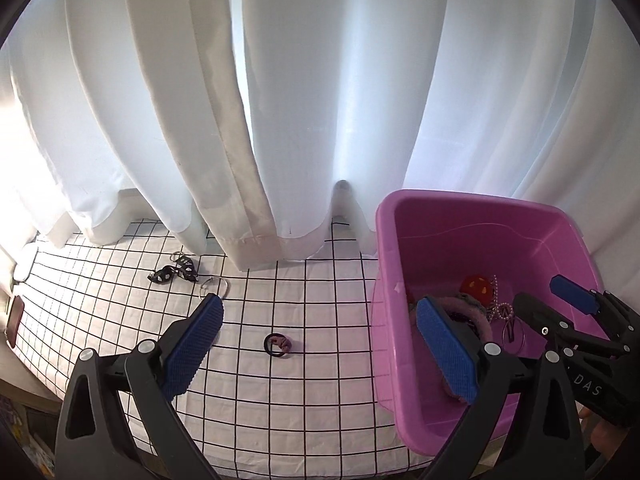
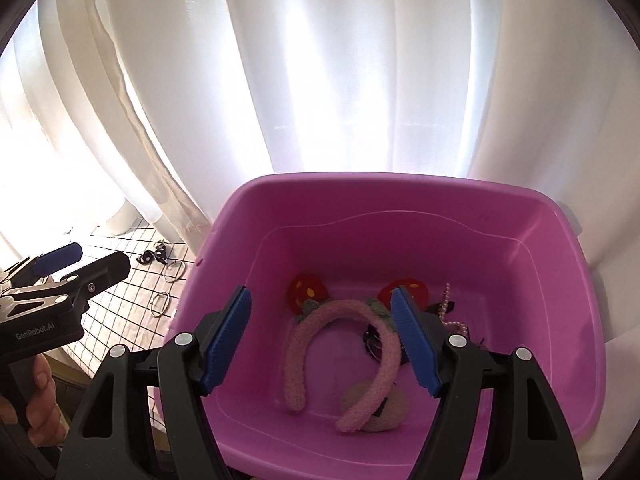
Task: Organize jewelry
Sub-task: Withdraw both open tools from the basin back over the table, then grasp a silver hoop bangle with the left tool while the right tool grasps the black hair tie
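A pink tub holds a fuzzy pink headband with red strawberry ears, a pearl string and other small pieces. My right gripper hangs open over the tub with nothing between its blue pads; it also shows in the left wrist view as the right gripper. My left gripper is open above the checked cloth, left of the tub. A black hair tie with a pink knot lies on the cloth below it. Black dotted bows and metal hoops lie farther back.
White curtains hang down onto the back of the grid-patterned cloth. At the far left lie a white object and a brown one. A hand holds the left gripper.
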A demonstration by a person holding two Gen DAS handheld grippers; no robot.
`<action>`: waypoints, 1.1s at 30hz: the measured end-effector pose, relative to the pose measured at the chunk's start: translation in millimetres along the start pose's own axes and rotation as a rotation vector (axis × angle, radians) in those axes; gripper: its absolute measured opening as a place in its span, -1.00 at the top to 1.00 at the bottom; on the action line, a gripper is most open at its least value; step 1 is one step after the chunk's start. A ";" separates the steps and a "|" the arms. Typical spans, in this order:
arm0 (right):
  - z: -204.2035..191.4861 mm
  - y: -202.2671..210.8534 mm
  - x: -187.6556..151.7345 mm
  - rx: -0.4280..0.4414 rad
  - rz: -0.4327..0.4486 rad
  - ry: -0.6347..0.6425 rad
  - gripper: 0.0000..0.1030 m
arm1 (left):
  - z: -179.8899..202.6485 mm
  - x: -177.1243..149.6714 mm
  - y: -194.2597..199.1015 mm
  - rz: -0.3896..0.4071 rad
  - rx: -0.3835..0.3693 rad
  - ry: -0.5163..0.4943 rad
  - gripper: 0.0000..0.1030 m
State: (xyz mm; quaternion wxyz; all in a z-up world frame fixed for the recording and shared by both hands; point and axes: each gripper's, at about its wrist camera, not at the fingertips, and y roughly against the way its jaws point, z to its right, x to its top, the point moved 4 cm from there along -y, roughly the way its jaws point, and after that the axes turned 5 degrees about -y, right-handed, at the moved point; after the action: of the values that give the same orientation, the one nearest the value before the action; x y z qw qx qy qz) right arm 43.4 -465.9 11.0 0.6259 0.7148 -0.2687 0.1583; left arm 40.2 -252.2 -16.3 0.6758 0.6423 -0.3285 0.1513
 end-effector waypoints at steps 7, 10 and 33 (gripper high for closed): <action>-56.4 -0.4 2.9 0.018 0.042 0.016 -0.34 | -60.2 -4.0 10.1 0.021 0.022 0.029 -0.86; -80.1 -1.9 3.1 0.035 0.048 0.011 -0.34 | -87.0 -5.7 11.3 0.026 0.032 0.043 -0.87; -221.7 -32.9 -62.7 0.003 0.044 -0.040 -0.35 | -308.1 -69.4 -17.0 -0.064 0.140 0.102 -0.87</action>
State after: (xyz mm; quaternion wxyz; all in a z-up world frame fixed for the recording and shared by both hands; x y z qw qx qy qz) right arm 36.5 -234.6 -14.0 0.6158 0.7127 -0.2965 0.1581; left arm 76.6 58.8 -61.0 0.6494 0.6898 -0.2616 0.1847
